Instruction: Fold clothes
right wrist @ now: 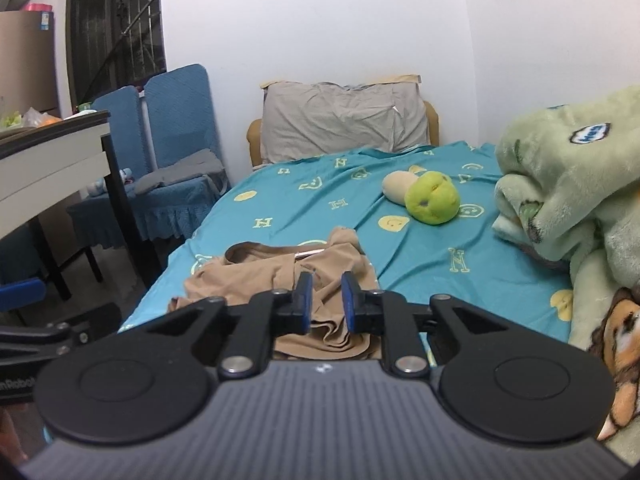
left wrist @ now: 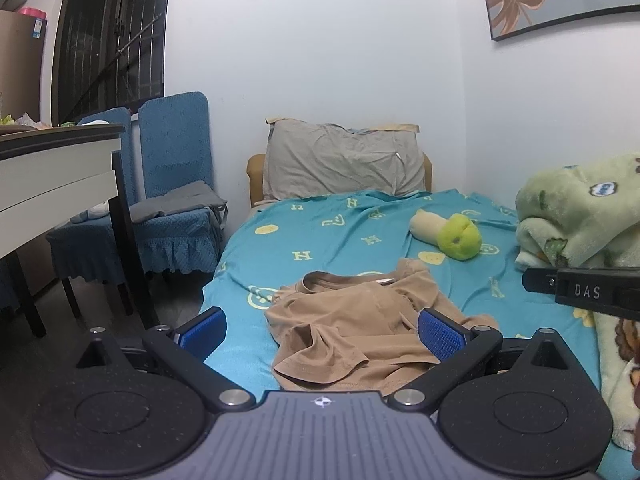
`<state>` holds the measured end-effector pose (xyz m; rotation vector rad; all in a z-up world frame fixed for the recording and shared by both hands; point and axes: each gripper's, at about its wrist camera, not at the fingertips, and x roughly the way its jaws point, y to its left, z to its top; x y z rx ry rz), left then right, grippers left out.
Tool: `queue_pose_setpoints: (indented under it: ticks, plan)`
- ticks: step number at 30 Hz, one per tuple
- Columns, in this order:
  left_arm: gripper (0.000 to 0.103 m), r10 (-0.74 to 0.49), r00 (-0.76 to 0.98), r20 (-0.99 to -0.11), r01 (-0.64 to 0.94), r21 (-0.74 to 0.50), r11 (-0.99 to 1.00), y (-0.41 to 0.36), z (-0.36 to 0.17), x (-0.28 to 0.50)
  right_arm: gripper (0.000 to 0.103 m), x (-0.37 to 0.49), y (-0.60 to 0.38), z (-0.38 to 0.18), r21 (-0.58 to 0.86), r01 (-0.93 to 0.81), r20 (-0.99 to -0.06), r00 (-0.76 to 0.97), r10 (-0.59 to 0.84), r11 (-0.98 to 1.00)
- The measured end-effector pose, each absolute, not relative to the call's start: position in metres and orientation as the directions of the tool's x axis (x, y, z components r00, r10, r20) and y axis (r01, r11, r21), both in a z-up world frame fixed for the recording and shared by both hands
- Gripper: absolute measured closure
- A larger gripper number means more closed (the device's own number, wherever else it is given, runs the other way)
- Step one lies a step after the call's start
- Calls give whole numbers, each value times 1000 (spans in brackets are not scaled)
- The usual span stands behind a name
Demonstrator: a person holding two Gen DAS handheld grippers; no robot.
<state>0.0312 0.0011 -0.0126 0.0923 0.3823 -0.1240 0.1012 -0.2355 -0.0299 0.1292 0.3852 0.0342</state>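
A crumpled tan T-shirt (left wrist: 352,332) lies on the teal bed sheet (left wrist: 352,232) near the bed's foot, collar toward the grey pillow (left wrist: 344,160) at 12 o'clock. The left tongs (left wrist: 320,332) hang spread wide above it, a blue pad on either side. The right tongs (right wrist: 327,304) are narrowed to a small gap with nothing pinched, just over the shirt. A green plush toy (left wrist: 458,240) sits at 1 o'clock, and a folded green blanket (left wrist: 580,216) at 3 o'clock.
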Motion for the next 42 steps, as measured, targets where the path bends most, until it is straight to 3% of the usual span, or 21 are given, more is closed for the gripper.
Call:
queue_pose_setpoints:
  ticks: [1,2,7,12,17,22,28,31,34,36,37,39,42]
  plan:
    - [0,-106,917,-385,140,61,988,2,-13,31,19,101,-236,-29,135,-2,-366,929,52,991]
    - [0,-110,913,-393,142,54,988,3,-13,32,2,100,-237,-29,150,4,-355,933,50,989]
    - [0,-123,891,-438,138,2,990,10,-15,35,0,99,-230,-29,85,34,-350,937,-2,996]
    - [0,-146,817,-558,100,-112,989,22,-26,47,0,104,-234,-34,122,32,-420,907,22,992]
    - [0,-228,700,-676,40,-282,959,41,-46,63,0,115,-265,-58,423,136,-581,799,153,896]
    - [2,-306,535,-788,-168,-454,875,72,-84,80,1,113,-290,-99,674,312,-642,696,321,670]
    - [10,-472,434,-768,-398,-633,664,104,-133,91,3,118,-297,-147,760,485,-649,605,461,433]
    - [17,-476,480,-737,-382,-664,643,104,-134,96,30,124,-298,-163,755,539,-655,595,465,374]
    - [42,-462,511,-725,-364,-669,648,102,-135,100,49,127,-297,-165,755,541,-655,617,435,370]
    - [63,-432,529,-731,-364,-654,663,102,-135,101,81,129,-295,-160,748,523,-662,630,406,408]
    - [66,-427,538,-727,-368,-658,657,103,-136,100,84,129,-293,-156,748,505,-659,641,393,431]
    - [87,-437,567,-698,-360,-688,631,105,-134,97,89,126,-287,-142,764,436,-624,685,376,476]
    - [94,-437,622,-649,-309,-717,626,105,-121,90,91,121,-279,-121,772,345,-573,741,350,533]
